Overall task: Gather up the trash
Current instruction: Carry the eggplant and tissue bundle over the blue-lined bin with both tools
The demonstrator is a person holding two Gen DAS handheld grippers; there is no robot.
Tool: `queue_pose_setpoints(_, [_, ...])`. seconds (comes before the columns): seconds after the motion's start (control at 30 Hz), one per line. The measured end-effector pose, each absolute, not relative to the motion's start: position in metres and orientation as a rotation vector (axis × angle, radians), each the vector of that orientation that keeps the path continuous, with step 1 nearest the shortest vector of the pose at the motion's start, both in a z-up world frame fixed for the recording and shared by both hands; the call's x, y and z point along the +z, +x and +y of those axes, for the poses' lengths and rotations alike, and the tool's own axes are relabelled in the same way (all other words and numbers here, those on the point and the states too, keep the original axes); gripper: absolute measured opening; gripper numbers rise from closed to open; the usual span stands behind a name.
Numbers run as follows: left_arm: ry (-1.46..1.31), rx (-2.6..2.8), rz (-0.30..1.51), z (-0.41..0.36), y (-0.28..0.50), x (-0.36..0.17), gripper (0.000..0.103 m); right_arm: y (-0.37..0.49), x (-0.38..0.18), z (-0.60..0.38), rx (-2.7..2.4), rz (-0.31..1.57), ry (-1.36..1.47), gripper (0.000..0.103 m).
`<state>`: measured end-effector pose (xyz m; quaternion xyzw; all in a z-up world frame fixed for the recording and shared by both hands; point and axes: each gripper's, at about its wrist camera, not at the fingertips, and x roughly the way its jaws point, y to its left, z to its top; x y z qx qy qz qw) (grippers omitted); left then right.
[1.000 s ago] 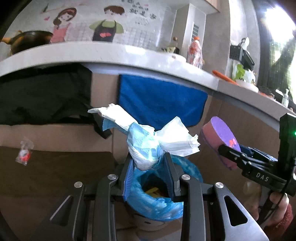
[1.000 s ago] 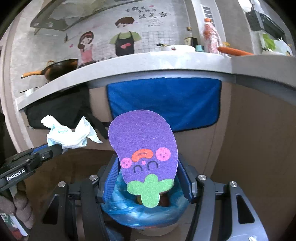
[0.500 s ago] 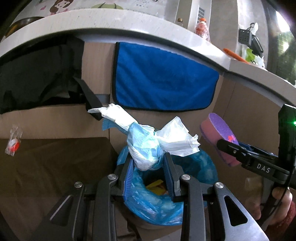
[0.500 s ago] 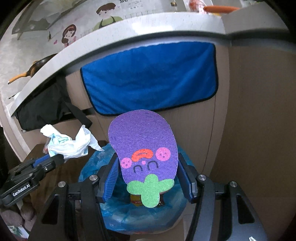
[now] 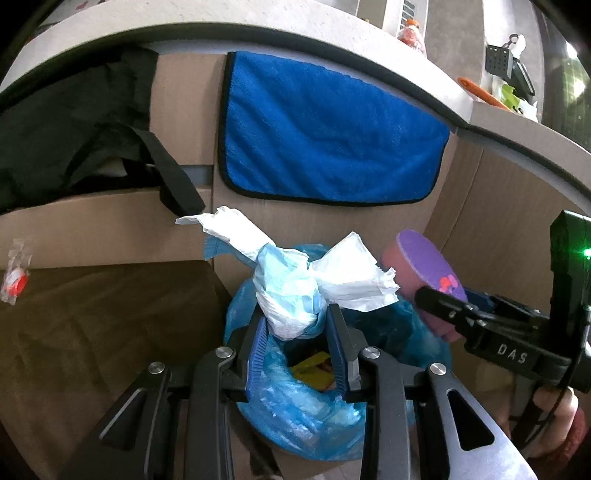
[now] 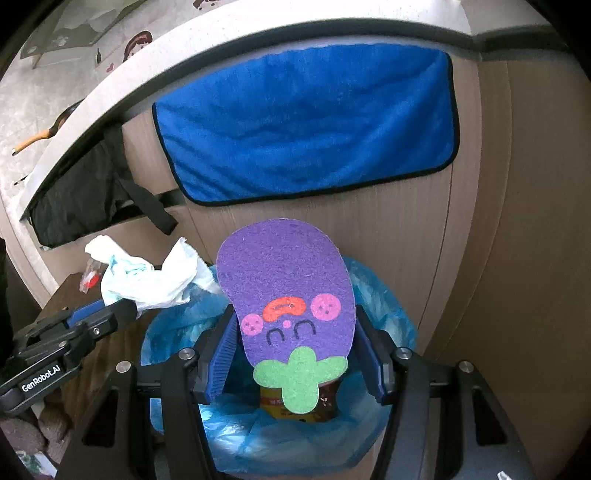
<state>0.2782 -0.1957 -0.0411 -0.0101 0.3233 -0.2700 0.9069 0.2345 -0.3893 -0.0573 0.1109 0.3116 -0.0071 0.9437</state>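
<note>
The left gripper (image 5: 297,328) has its jaws clamped on a wad of tissue (image 5: 291,284), held just above the bin (image 5: 295,424) lined with a blue bag. The right gripper (image 6: 295,354) has its jaws clamped on the sides of a purple sponge (image 6: 286,291), upright over the same bin. A can (image 6: 328,404) and yellow scraps (image 5: 310,365) lie inside. Behind hangs a blue towel (image 5: 332,136) below the counter (image 5: 221,22) edge.

The lined bin (image 6: 388,306) stands before the cabinet front, below the hanging towel (image 6: 306,122). A can (image 6: 325,404) sits inside it. A low table (image 5: 92,314) stands to its left.
</note>
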Motion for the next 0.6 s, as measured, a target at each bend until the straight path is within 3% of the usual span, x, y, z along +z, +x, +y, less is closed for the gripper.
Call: queue_pose_setpoints(0.6, [-0.018,-0.568,0.725,-0.205,0.291,-0.058,0.032,0.249,-0.065,-0.39,-0.013,0.694,0.244,0.056])
